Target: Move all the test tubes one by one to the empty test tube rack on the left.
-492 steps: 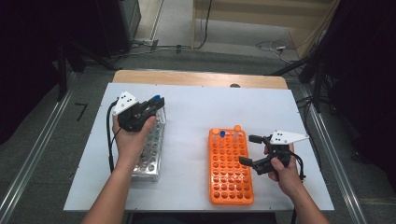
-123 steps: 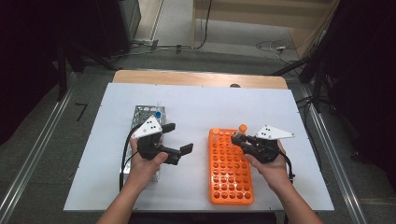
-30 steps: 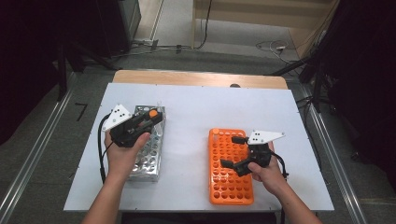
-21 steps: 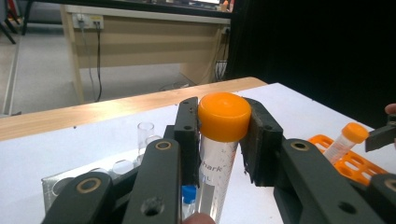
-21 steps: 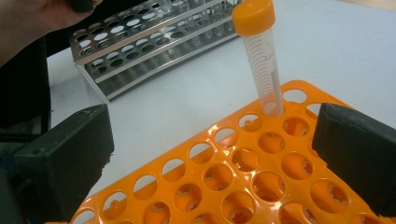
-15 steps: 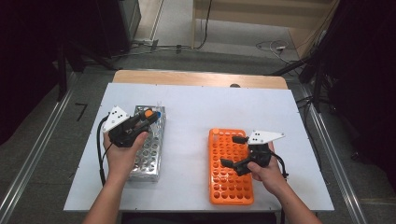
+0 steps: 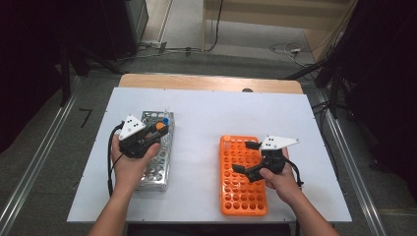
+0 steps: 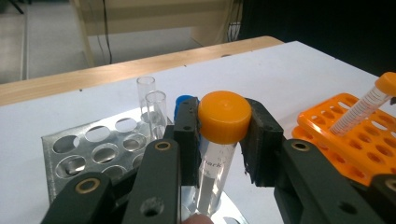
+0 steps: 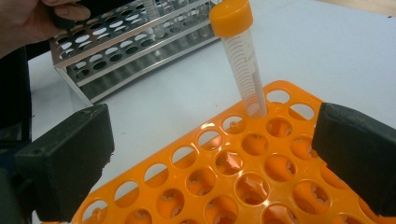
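Your left gripper (image 8: pixel 223 140) is clamped on an orange-capped tube (image 8: pixel 224 116) above the metal rack (image 7: pixel 156 147); your right gripper (image 9: pixel 215 163), jaws apart, hovers over the orange rack (image 9: pixel 243 172). Next, likely carry the tube across.

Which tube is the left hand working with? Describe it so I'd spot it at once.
Find the metal rack on the table's left side. Over its far end, the left tongs clamp a clear tube. Its orange cap sets it apart from the blue-capped tube and open glass tubes behind.

Wide bare surface (image 7: pixel 196 142) between metal rack (image 7: pixel 156 162) and orange rack (image 7: pixel 243 191): free passage. Capped tube (image 9: pixel 240 56) upright at orange rack's far corner blocks low sweep.
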